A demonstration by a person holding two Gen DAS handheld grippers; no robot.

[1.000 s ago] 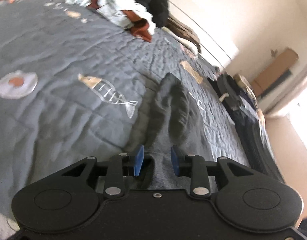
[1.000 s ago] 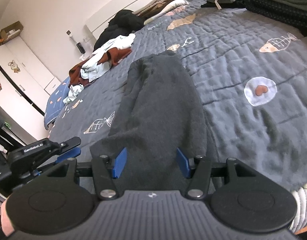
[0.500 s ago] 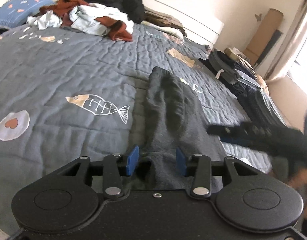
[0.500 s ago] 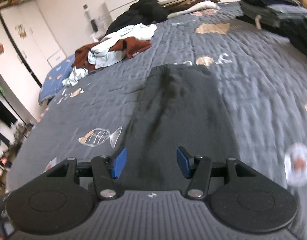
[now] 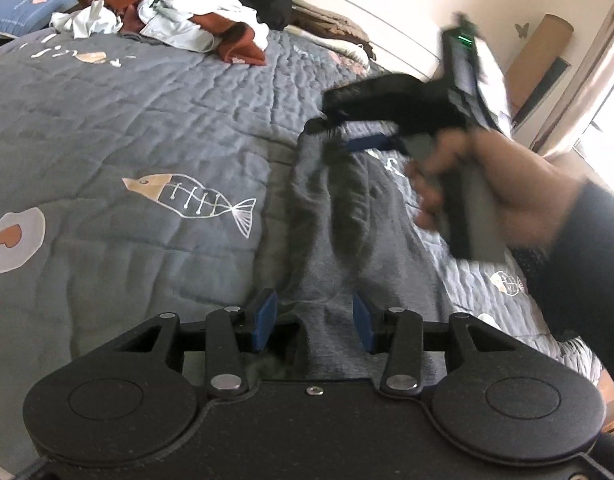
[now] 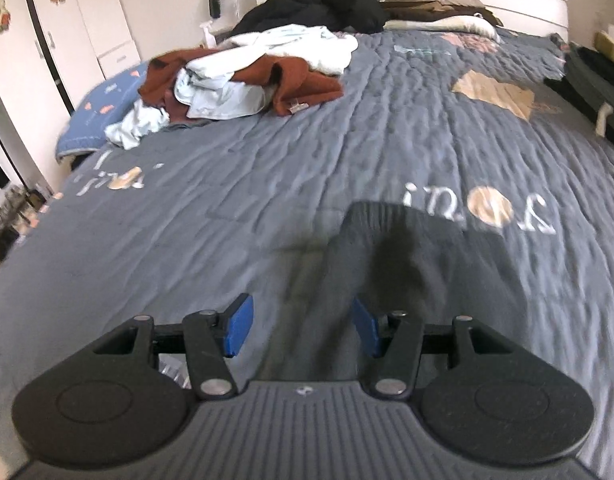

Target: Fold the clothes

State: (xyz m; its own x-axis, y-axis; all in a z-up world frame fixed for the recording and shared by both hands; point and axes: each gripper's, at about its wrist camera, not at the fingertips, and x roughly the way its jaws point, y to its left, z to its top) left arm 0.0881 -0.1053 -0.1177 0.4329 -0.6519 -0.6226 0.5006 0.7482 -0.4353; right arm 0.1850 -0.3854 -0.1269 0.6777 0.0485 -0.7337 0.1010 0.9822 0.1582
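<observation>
- The dark grey garment (image 5: pixel 347 240) lies lengthwise on the bed (image 5: pixel 127 120).
- The left gripper (image 5: pixel 313 320), fingers spread, straddles its near edge.
- The right gripper (image 6: pixel 301 328), spread, hovers near its far hem.
- Bare quilt lies leftward.

Grey quilt (image 6: pixel 267 184) with fish print (image 5: pixel 195 200); blue pillow (image 5: pixel 23 6); white wardrobe (image 6: pixel 79 12).

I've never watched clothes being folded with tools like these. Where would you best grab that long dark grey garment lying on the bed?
Probably the near end of the dark grey garment. It lies flat in a long narrow strip running away from the left gripper, whose open fingers already straddle that end. Come in low from the near side and pinch the edge. The right gripper appears to hover near the far end, so both ends could then be lifted.
</observation>
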